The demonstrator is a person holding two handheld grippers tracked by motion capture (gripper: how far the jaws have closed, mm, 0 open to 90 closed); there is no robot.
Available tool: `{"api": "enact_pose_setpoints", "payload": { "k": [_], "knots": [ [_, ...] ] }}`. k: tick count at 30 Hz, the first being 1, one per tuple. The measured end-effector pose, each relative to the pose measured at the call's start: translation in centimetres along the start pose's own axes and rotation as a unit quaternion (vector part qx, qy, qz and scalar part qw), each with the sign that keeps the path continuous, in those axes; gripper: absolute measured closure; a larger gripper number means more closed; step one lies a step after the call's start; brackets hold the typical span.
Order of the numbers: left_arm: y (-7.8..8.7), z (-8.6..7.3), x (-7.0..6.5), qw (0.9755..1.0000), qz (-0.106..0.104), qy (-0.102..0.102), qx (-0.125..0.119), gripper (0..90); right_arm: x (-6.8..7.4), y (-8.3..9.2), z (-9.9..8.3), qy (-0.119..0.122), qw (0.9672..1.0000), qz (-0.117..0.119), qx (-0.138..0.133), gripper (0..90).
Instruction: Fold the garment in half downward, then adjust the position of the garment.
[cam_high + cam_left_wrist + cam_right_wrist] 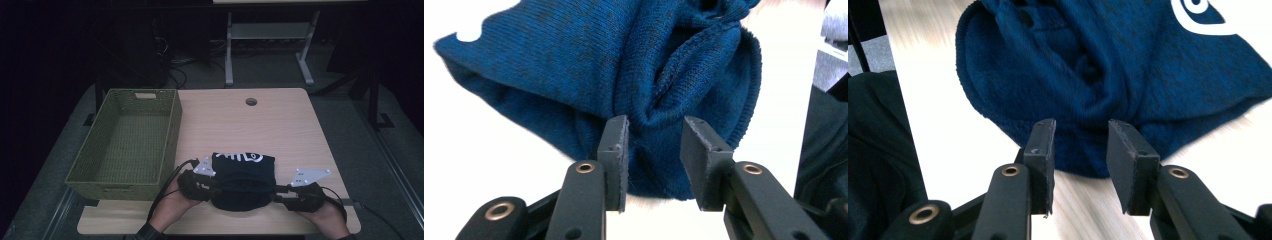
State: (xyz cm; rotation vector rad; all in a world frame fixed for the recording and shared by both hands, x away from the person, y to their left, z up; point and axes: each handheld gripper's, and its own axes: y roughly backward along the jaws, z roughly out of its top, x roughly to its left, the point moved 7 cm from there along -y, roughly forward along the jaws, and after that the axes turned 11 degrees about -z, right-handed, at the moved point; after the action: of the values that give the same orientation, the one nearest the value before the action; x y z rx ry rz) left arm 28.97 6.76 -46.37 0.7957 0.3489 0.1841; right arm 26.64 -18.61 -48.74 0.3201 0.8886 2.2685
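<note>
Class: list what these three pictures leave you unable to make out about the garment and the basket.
- Garment print: high view, too small to read; right gripper view, cut by the top edge.
- Garment type: folded, so its shape is hidden.
- Basket near inner wall: high view, hidden by its own rim.
- Left gripper grip: fabric lies between the jaws; contact unclear.

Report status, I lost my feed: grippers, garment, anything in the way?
Left hand-held gripper open, fabric between jaws. Right hand-held gripper open at hem. Folded blue garment flat on table. Green basket left, path unobstructed.

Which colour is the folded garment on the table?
Dark blue knit garment with white print, best seen in the right gripper view.
</note>
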Motion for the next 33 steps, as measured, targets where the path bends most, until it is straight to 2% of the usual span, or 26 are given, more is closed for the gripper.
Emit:
{"api": "enact_pose_setpoints", "payload": {
  "k": [4,8,9,14,19,23,24,29,33],
  "knots": [
    [1.2,0.1,-0.2,0.9999,0.007,0.0,-0.011,61.8,-0.6,0.5,-0.2,-0.005,1.0,-0.007,-0.002,65.0],
    [1.9,0.6,0.4,0.9994,0.023,0.006,-0.024,65.8,-1.3,0.7,0.1,-0.014,0.9998,-0.01,-0.01,71.3],
    [1.9,0.8,0.6,0.9991,0.026,0.012,-0.03,67.4,-1.6,0.7,0.3,-0.017,0.9997,-0.011,-0.011,73.0],
    [1.5,1.3,1.1,0.9991,0.033,0.008,-0.023,68.5,-3.0,0.7,1.0,-0.028,0.999,-0.027,-0.021,76.8],
    [1.2,2.0,1.7,0.9989,0.039,0.01,-0.022,68.8,-3.6,0.6,1.6,-0.036,0.9984,-0.03,-0.032,79.9],
    [1.0,3.2,2.6,0.9982,0.044,0.02,-0.035,73.6,-3.7,0.3,2.6,-0.033,0.9983,-0.025,-0.04,87.3],
    [0.9,3.7,3.2,0.9981,0.045,0.022,-0.035,76.1,-3.8,0.2,2.8,-0.03,0.9984,-0.024,-0.041,88.6],
    [0.8,5.2,5.0,0.9971,0.052,0.032,-0.046,84.4,-3.9,-0.5,3.6,-0.022,0.9986,-0.02,-0.044,89.5],
    [0.8,6.6,6.4,0.9964,0.056,0.032,-0.055,89.3,-3.8,-1.1,4.2,-0.022,0.9987,-0.018,-0.044,89.6]
  ]
}}
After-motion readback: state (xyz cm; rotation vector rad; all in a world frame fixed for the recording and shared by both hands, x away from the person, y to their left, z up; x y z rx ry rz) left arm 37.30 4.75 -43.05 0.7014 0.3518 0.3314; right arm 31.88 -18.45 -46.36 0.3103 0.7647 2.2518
